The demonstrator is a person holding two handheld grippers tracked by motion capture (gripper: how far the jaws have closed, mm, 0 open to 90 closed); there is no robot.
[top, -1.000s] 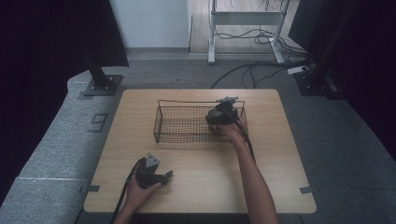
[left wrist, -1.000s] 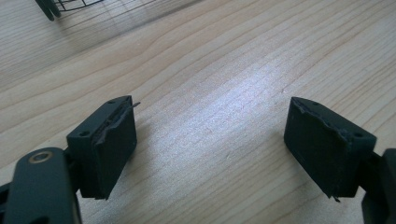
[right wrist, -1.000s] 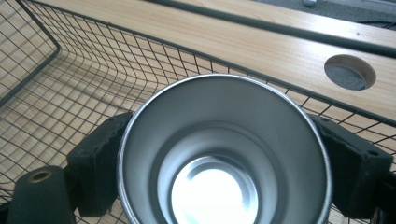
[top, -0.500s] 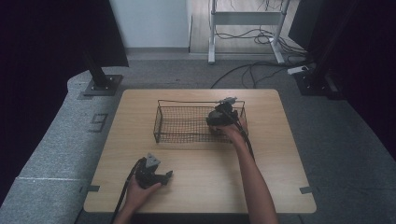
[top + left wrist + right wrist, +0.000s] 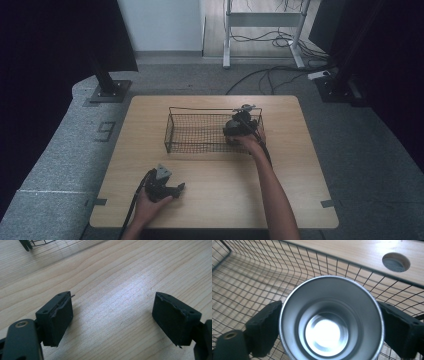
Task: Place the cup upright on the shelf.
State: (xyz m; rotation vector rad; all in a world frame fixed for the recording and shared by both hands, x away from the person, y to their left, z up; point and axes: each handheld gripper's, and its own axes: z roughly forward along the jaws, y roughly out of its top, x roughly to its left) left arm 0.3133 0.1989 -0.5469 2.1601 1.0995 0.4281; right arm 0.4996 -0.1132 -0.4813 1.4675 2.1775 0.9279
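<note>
Metal cup (image 5: 331,320) sits inside the wire basket (image 5: 200,132) at its right end, as the high view has it, with the right gripper (image 5: 239,125) reaching in over the rim. That basket stands mid-table on a pale wooden table (image 5: 295,195); grey carpet (image 5: 50,165), cables (image 5: 270,75) and a white frame (image 5: 262,20) lie beyond. The left gripper (image 5: 167,189) rests near the front edge. In the left gripper view its jaws gape over bare wood grain, holding nothing. In the right gripper view the jaws have just been opening, the cup upright between them; whether the pads press it I cannot tell
</note>
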